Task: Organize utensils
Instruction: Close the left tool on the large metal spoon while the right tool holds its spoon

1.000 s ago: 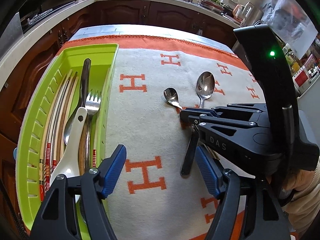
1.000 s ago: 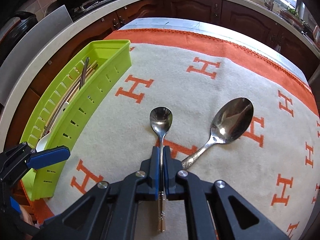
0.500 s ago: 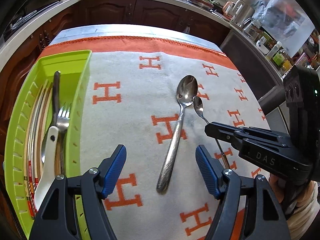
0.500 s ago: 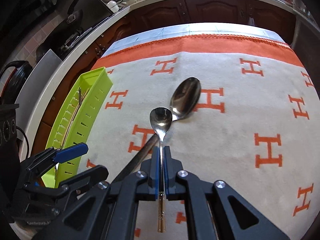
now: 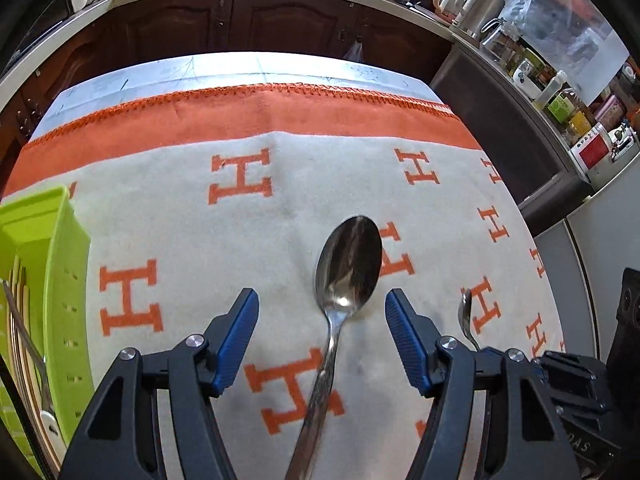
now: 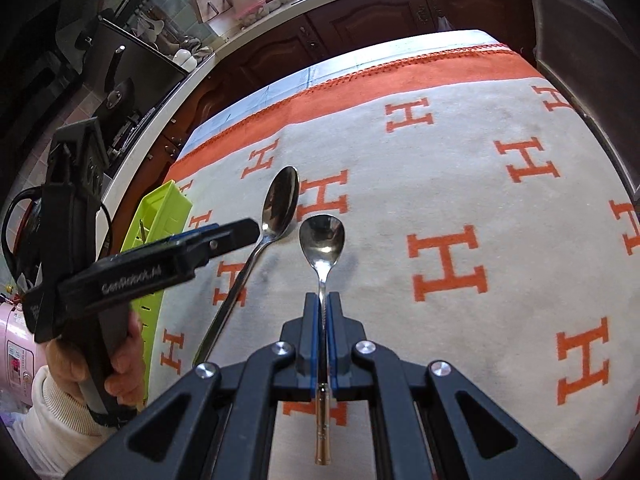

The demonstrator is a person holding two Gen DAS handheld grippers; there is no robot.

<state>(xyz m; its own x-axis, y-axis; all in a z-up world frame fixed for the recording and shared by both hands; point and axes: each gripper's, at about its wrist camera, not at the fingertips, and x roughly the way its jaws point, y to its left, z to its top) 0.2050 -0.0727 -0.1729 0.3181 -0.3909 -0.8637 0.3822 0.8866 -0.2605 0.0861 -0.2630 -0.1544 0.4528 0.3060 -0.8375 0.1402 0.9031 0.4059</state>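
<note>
Right gripper (image 6: 321,300): jaws clamped on the neck of the small spoon (image 6: 322,240). The bowl projects ahead of the blue pads and faces up; the gold-tipped handle end runs back between the fingers. The spoon is carried above the blanket (image 6: 460,184) and is not resting on it.

Left gripper (image 5: 322,312): jaws stand fairly wide and have just been closing a little. The large spoon (image 5: 347,268) lies flat on the blanket between the two blue pads (image 5: 236,332); neither pad touches it. Its bowl points to the far side and its handle runs back toward the near edge, under the gripper body. In the right wrist view this gripper comes in from the left, held by a hand (image 6: 120,360) with a cream sleeve, its tip just beside the large spoon's bowl.

The two spoons are close together, the small one just to the right of the large one; in the left wrist view only the small spoon's bowl edge shows beyond the right-hand finger.

Green utensil tray (image 5: 60,280): at the left edge of the blanket, well apart from both spoons. It holds chopsticks (image 5: 18,312), a dark-handled utensil and the end of a white piece.

Blanket: cream with orange H marks and an orange far border, covering the table.
</note>
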